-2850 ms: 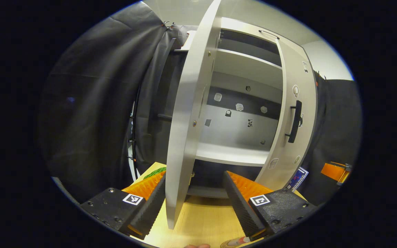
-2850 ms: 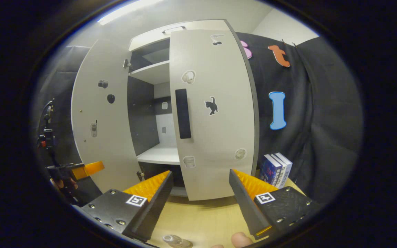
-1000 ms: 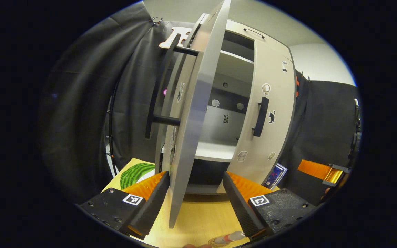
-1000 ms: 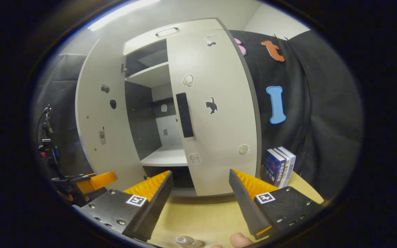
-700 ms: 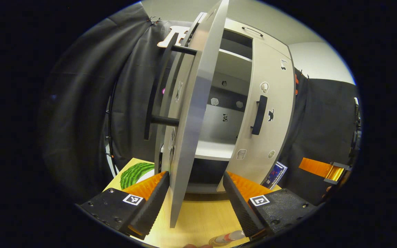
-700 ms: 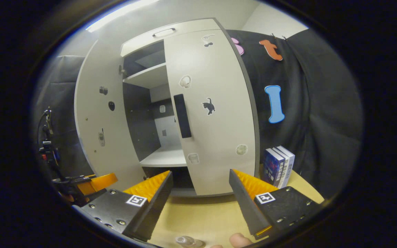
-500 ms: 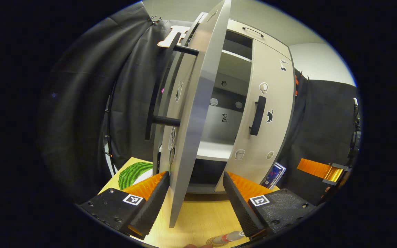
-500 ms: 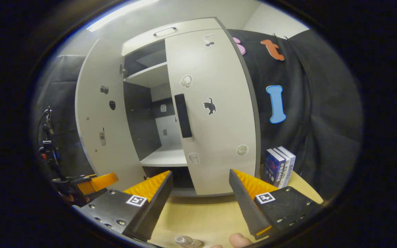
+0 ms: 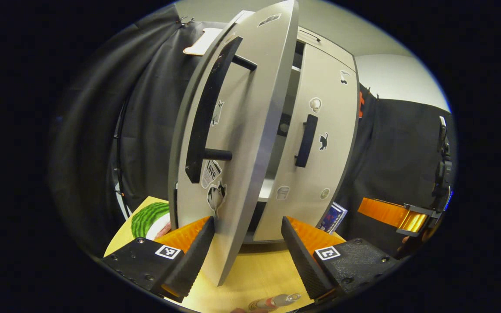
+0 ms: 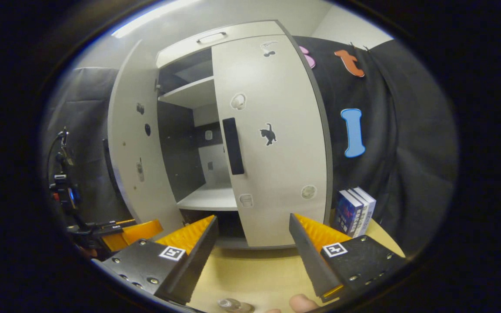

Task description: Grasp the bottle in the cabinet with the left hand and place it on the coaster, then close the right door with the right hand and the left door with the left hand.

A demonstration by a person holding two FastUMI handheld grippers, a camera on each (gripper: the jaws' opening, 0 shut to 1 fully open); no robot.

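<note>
Even, moderately bright indoor light from above; a ceiling light strip (image 10: pixel 155 19) glares at the top of the right gripper view. Pale cabinet doors (image 10: pixel 272 139) take a soft sheen with a broad highlight on the upper panel. The cabinet interior (image 10: pixel 189 156) sits in shadow. Strong fisheye bending curves the door edge (image 9: pixel 255 165). Focus mostly sharp; the bottle (image 10: pixel 233 305) at the rim is blurred.
</note>
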